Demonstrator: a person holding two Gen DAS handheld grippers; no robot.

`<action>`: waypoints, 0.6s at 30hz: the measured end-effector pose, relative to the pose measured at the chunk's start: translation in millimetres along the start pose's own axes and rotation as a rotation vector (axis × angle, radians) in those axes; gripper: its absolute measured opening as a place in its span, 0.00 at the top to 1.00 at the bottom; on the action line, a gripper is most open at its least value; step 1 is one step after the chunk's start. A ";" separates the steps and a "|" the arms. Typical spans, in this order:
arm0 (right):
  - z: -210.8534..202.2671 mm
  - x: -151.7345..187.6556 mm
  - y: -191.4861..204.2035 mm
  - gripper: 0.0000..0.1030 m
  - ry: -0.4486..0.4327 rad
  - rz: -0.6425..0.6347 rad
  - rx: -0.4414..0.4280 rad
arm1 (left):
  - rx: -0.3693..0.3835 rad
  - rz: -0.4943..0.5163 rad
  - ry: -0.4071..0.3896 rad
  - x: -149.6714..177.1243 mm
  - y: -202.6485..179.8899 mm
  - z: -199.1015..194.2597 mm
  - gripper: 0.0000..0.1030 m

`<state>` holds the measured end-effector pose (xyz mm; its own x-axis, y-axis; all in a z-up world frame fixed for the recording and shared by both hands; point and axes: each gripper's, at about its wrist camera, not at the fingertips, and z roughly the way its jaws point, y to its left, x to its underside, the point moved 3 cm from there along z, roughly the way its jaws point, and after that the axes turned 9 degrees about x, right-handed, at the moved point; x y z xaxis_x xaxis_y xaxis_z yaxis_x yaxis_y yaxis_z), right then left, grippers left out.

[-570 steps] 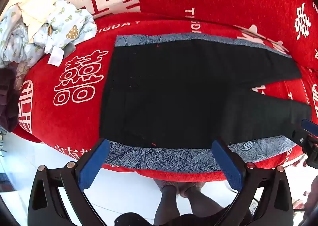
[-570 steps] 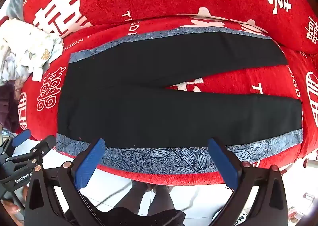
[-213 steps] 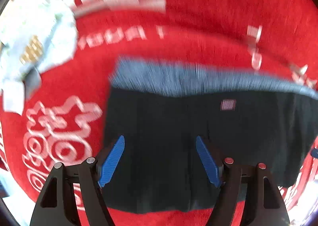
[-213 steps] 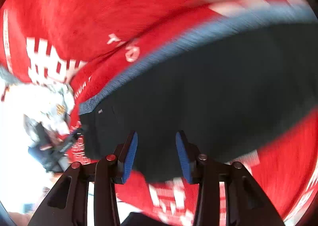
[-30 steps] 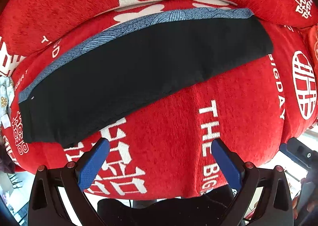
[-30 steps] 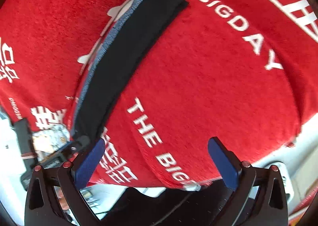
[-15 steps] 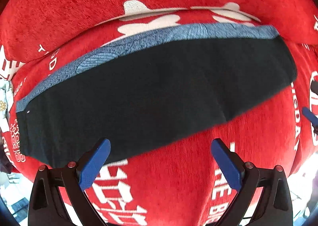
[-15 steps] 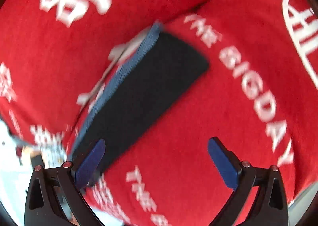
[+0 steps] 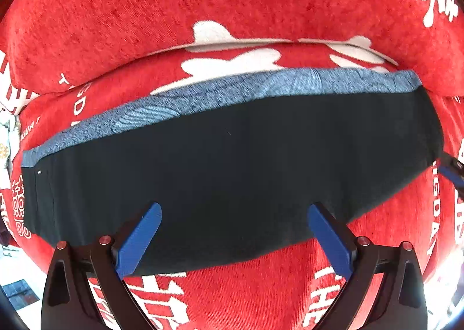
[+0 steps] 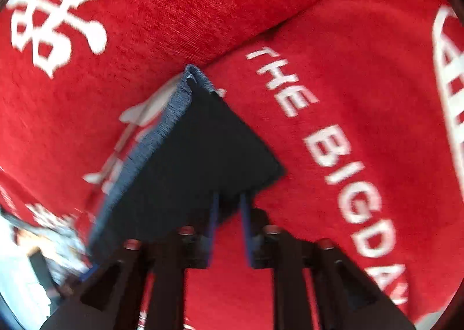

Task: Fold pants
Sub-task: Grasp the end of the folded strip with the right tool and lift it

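My right gripper (image 10: 229, 231) pinches the pants (image 10: 197, 161) at their near hem corner on the red sofa (image 10: 333, 69).

Black claw (image 9: 233, 238) frame — blue pads, red screws.

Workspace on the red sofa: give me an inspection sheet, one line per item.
Surface: red sofa cover with white lettering, seat and backrest both covered.
Job's things: black pants folded lengthwise into one long strip, blue-grey patterned side band along the far edge.
Clutter: pale printed clothes at the far left edge, barely visible.
Grippers: left claw open above the strip's near edge; right claw closed down on the hem-end corner.
Cables: nothing seen.
Surroundings: bright floor glimpsed past the sofa edge, too blurred to detail.
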<state>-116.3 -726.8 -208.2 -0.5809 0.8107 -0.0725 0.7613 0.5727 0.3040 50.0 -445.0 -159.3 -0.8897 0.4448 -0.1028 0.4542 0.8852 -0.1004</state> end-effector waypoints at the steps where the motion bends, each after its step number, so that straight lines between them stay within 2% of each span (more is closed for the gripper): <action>1: -4.8 1.9 -1.7 0.65 0.002 0.006 -0.031 | -0.004 -0.001 -0.009 -3.0 1.8 0.8 0.01; 2: -8.1 2.5 -2.8 0.57 0.007 0.016 -0.050 | -0.009 -0.002 -0.010 -4.4 3.1 1.7 0.01; 3: -9.7 1.6 -3.6 0.56 0.014 0.022 -0.045 | -0.017 -0.003 -0.007 -6.5 5.0 4.4 0.01; 5: -16.0 -4.5 0.4 0.56 0.019 0.014 -0.035 | -0.020 -0.005 -0.005 -9.6 7.0 8.1 0.01; 9: -57.0 -33.9 33.0 0.56 -0.086 -0.055 -0.143 | -0.038 0.006 -0.047 -19.2 9.4 6.4 0.01; 11: -62.6 -48.1 51.7 0.56 -0.104 -0.103 -0.164 | -0.036 -0.022 -0.063 -26.2 14.2 6.5 0.01; 14: -33.7 -59.4 85.4 0.56 -0.052 -0.174 -0.135 | -0.052 -0.082 -0.112 -45.9 26.7 12.1 0.01; 16: 3.7 -58.4 98.2 0.56 -0.001 -0.178 -0.144 | -0.080 -0.094 -0.127 -54.6 33.6 23.2 0.01; 18: 42.2 -51.9 99.8 0.56 0.041 -0.192 -0.105 | -0.110 -0.100 -0.115 -56.9 41.6 41.3 0.00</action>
<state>1.9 -706.6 -214.2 -0.7248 0.6815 -0.1006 0.6029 0.6982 0.3861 121.5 -439.1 -198.5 -0.9161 0.3411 -0.2107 0.3504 0.9366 -0.0072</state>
